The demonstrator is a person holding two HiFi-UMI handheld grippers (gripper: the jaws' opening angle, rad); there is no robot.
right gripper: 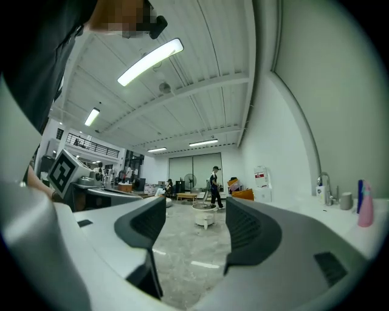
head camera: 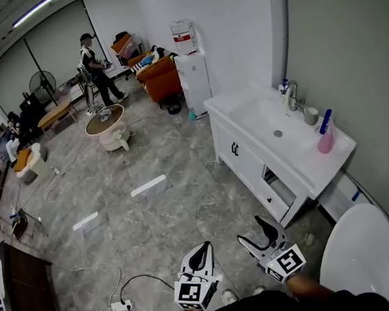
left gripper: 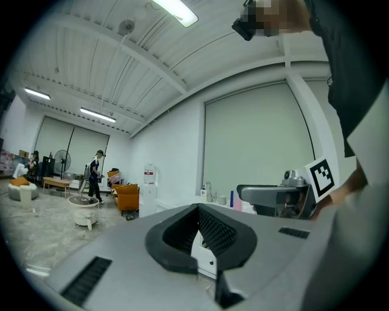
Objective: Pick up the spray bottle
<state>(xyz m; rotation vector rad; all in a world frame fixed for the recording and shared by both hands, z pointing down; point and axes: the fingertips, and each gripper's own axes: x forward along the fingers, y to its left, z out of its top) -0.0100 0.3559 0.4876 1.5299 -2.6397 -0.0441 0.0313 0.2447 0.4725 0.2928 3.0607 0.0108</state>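
The pink plastic spray bottle (head camera: 325, 135) with its blue trigger head is standing upright on the white vanity counter (head camera: 306, 168), well ahead and to the right of both sets of fingers. The right gripper (head camera: 256, 232), the nearer one, is holding its fingers partly apart and empty. The left gripper (head camera: 202, 253) is showing its fingers closed together on nothing.

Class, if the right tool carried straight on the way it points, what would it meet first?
Nothing close: the open, empty right tool looks over grey marble floor. First in line seems the distant round white low table, though depth is unclear.
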